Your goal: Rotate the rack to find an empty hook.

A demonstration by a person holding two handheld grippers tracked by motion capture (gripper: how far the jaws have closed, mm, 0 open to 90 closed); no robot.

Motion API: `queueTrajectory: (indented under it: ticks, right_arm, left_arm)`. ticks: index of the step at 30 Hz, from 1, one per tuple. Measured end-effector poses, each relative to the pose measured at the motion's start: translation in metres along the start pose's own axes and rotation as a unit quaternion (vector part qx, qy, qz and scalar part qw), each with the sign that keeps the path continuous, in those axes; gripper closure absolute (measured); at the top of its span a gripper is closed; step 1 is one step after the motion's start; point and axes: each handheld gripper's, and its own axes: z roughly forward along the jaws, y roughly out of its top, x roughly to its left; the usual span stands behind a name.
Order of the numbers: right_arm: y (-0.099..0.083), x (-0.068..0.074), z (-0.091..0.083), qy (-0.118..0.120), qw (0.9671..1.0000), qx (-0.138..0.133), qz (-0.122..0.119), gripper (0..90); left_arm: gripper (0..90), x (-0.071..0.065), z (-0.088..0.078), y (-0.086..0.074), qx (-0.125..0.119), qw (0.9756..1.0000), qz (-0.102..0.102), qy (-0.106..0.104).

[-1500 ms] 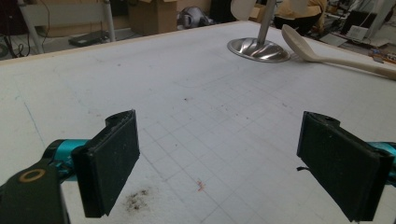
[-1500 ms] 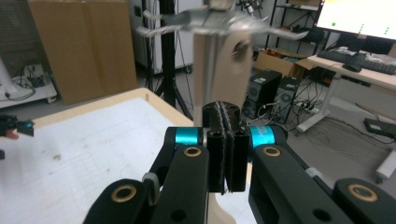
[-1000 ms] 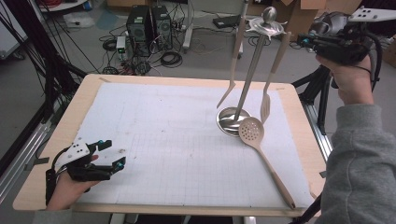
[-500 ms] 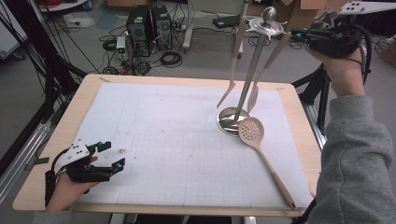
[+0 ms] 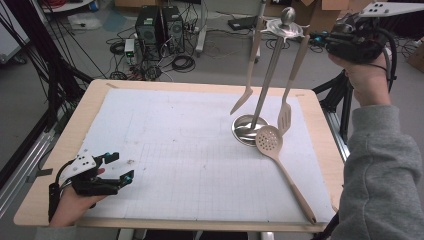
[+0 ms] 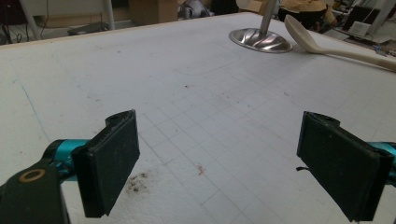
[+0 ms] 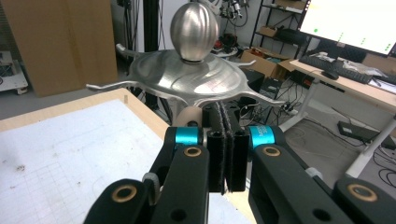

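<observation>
The left hand-held gripper [image 5: 116, 170] rested on the near corner of the surface [image 5: 60, 165], jaws spread and empty, seemingly parked out of the way. Farther off, the slotted spoon [image 5: 280, 162] lay beside the rack [image 5: 272, 75] base, probably awaiting hanging. The right hand-held gripper [image 7: 226, 140] hovered at the rack's top hooks, jaws pressed together beside the spatula [image 5: 290, 90] handle end, whether pinching it I cannot tell.

Even, soft indoor light falls from overhead, and the white mat [image 5: 190, 150] reads bright with only faint shadows under the stand [image 5: 250, 131] and spoon [image 5: 280, 165]. The stand's steel cap [image 7: 187, 79] carries soft glare. In both gripper views the near pads [image 6: 112, 163] are slightly blurred, backgrounds soft, edges mildly stretched.
</observation>
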Motion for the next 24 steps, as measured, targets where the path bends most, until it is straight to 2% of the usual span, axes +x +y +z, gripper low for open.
queueTrajectory:
  ticks: [11,19,24]
  right_arm:
    - [0.002,0.016,0.001,0.018,0.9998,0.002,-0.012,89.6]
    - [0.007,0.029,0.009,0.030,0.9992,0.004,-0.028,89.6]
    - [0.009,0.035,0.013,0.034,0.9990,0.003,-0.027,89.6]
  left_arm:
    - [13.4,-0.001,0.003,-0.001,0.004,1.0000,-0.001,-0.002]
    - [13.4,0.000,0.003,-0.002,0.003,1.0000,0.000,-0.003]
    - [13.5,0.000,0.003,-0.002,0.005,1.0000,-0.001,-0.003]
